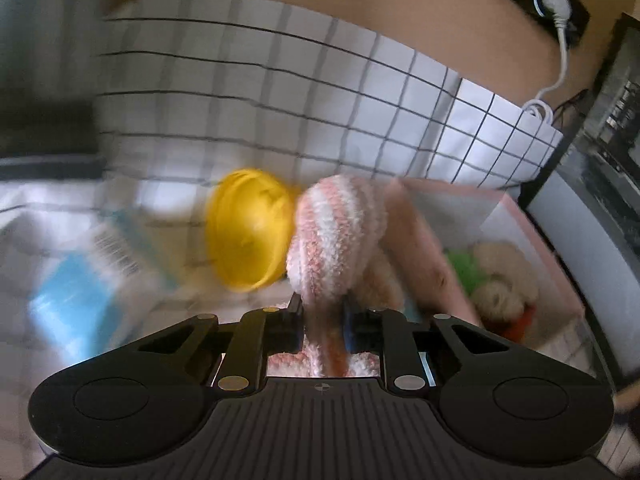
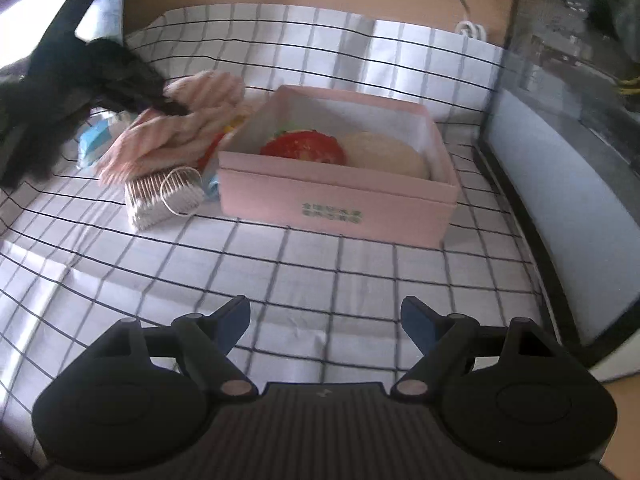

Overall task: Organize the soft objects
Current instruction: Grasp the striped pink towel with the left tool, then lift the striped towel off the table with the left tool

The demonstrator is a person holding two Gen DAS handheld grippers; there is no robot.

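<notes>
My left gripper (image 1: 322, 304) is shut on a fluffy pink-and-white striped sock (image 1: 336, 232), which bulges out ahead of the pads. In the right wrist view the same sock (image 2: 180, 132) hangs from the black left gripper (image 2: 174, 109), just left of the pink box (image 2: 332, 200). The box holds a red strawberry plush (image 2: 304, 146) and a cream plush (image 2: 388, 152). From the left wrist the box (image 1: 532, 220) lies to the right, with the cream plush (image 1: 500, 280) and something green (image 1: 464, 268) inside. My right gripper (image 2: 326, 316) stands open over the checked sheet, nothing between its fingers.
A yellow round thing (image 1: 248, 232) sits left of the sock, and a blue-and-white packet (image 1: 80, 292) lies further left. A pack of cotton swabs (image 2: 160, 196) rests by the box's left corner. A dark cabinet (image 2: 560, 160) borders the bed on the right. Checked pillows (image 1: 280, 92) lie behind.
</notes>
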